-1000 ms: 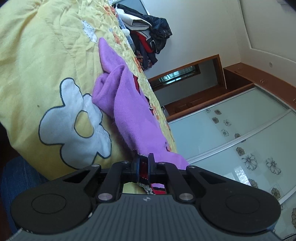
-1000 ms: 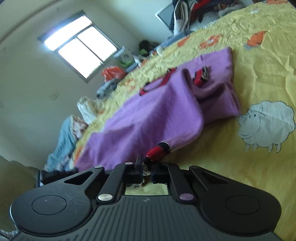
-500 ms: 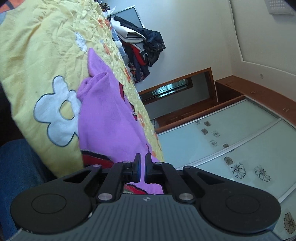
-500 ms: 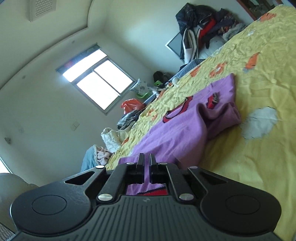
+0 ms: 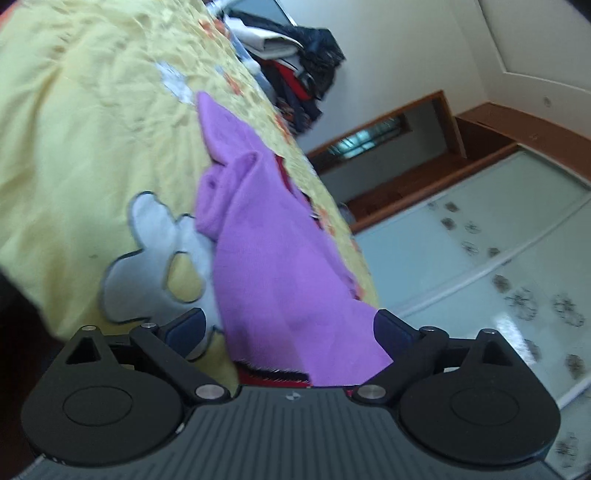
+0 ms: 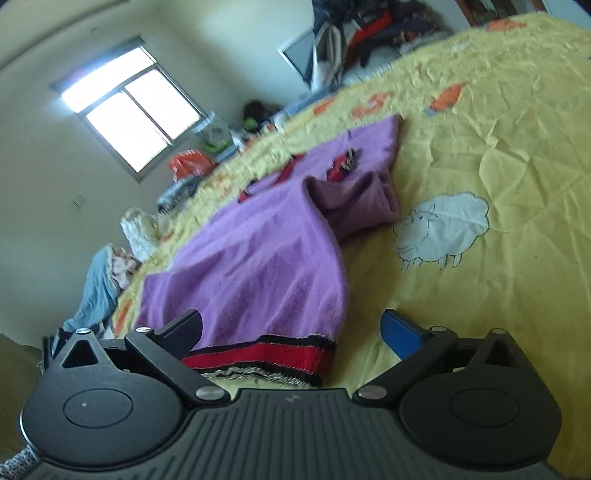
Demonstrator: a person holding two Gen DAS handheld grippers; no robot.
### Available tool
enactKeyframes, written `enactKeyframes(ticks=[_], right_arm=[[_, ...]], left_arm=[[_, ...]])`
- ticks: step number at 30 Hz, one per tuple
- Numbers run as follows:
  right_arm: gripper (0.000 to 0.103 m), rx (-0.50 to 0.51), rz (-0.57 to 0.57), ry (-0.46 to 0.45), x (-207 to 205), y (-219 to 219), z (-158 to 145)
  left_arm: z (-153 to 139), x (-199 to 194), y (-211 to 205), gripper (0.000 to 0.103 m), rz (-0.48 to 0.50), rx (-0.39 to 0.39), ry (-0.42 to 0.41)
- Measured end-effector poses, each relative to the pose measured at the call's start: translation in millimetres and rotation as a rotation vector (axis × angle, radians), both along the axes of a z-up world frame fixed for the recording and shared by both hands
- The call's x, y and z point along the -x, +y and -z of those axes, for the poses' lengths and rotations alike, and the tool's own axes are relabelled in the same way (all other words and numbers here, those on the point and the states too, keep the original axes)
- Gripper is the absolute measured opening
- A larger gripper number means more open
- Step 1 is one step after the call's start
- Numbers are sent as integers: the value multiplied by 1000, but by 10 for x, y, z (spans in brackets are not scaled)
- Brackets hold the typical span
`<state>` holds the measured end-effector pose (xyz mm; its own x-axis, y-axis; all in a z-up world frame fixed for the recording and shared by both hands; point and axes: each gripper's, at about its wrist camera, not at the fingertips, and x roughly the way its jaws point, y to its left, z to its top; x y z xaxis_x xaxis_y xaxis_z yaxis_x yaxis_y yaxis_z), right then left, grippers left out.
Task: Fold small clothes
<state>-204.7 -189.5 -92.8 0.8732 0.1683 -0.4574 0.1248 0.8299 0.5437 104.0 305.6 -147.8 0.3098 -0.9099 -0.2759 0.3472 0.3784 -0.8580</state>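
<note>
Right wrist view: the sweater (image 6: 258, 258) lies spread on the bed (image 6: 517, 147), purple with a red and black hem band nearest the camera and one sleeve bunched into a fold toward the sheep print (image 6: 443, 230) on the yellow cover. The hem lies between the two sides of the right gripper (image 6: 291, 328), whose jaws have just been opening and now stand wide, neither pad pressing the cloth. From the left wrist the same sweater (image 5: 273, 258) runs away from the camera in a long strip, its near corner lying between the spread sides of the left gripper (image 5: 291, 328); those jaws have also just been opening and stand wide, with the knit loose between them and a bit of red hem showing just above the gripper body. A white flower print (image 5: 155, 266) sits just beside the sweater, partly under its edge. Farther out, a heap of clothes (image 6: 369, 33) is piled past the far end of the bed, a bright window (image 6: 129, 107) is set in the wall, and frosted wardrobe doors (image 5: 498, 240) with flower marks fill the other side of the room
</note>
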Motion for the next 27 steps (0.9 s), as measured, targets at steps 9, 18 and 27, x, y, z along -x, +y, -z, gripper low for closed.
enactKeyframes(ticks=[9,18,27], right_arm=[[103,26,41,76,-184,32,-61],[103,105,-26,60,-202,71,-58],[3,29,3,3,-135,66,-17]], left_arm=[[395,3,-34,100,6,206,173],[336,91,-174,38,-1,141,203],[320,203,-64,5,-90,116,183]])
